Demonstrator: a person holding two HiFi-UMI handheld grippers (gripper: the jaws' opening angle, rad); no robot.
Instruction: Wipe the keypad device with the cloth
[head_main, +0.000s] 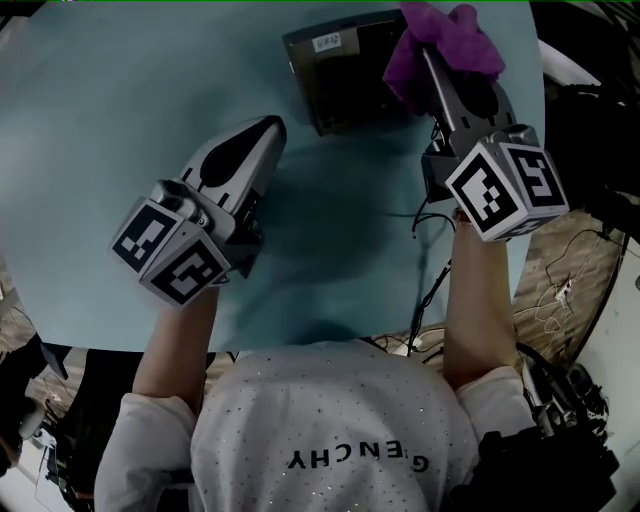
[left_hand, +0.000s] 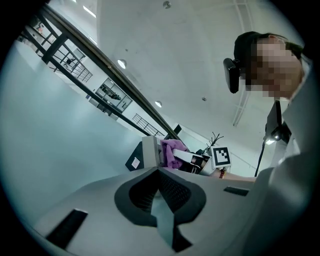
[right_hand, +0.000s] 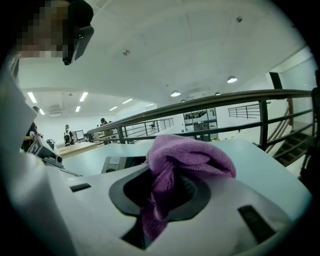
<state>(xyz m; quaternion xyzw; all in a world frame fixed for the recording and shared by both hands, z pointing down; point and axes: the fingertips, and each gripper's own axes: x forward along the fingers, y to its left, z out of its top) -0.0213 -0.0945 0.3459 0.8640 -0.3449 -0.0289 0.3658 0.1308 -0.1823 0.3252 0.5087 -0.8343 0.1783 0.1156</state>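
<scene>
Cloth, purple & soft, is pinched in the right gripper. Its jaws are pressed onto it, w/ a bunch sticking out in front. The cloth is over the 3 o'clock end of the keypad device & looks to touch it. That dark box lies at 12 o'clock on the blue table, on the far side from the person. Its long side runs approx 9 to 3 o'clock, tipped a bit.

Left gripper has its jaws pressed together w/ nothing in them. It is near the box but not touching. The box is at abt 1 o'clock from it.

The right gripper is the nearer one. The rest of the box lies at 9 o'clock from the cloth, so the next wipe prob needs to go that way, along the long side. The left gripper could hold the box so it won't slide.
</scene>
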